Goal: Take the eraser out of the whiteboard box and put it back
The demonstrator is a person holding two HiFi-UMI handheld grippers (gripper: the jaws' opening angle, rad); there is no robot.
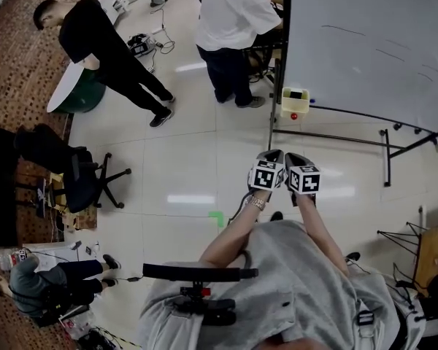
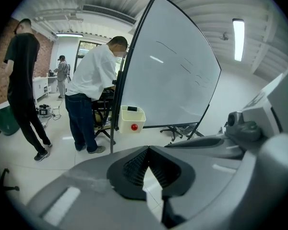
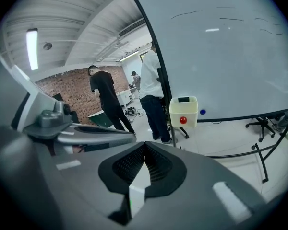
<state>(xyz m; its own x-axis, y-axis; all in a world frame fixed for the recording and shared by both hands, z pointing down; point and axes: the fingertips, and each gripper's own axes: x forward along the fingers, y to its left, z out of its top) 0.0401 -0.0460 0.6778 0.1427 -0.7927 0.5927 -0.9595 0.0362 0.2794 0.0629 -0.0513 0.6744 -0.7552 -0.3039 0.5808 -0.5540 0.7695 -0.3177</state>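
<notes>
At the lower left corner of the whiteboard [image 1: 365, 42], the cream whiteboard box [image 1: 295, 105] holds the dark eraser [image 1: 297, 94] in its open top, well apart from both grippers. The left gripper [image 2: 146, 150] and the right gripper [image 3: 144, 145] are both clenched on nothing, jaws meeting at the tips. The eraser is probably light, with a stiff back and a soft felt face. Grasp it across the narrow sides of the back; moderate pressure should suffice.

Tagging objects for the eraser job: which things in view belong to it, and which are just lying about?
Job:
- whiteboard box
- eraser, in the box
- left tool, shut, empty
- right tool, shut, empty

Lying about:
- office chair
- round table
- floor cables
</notes>
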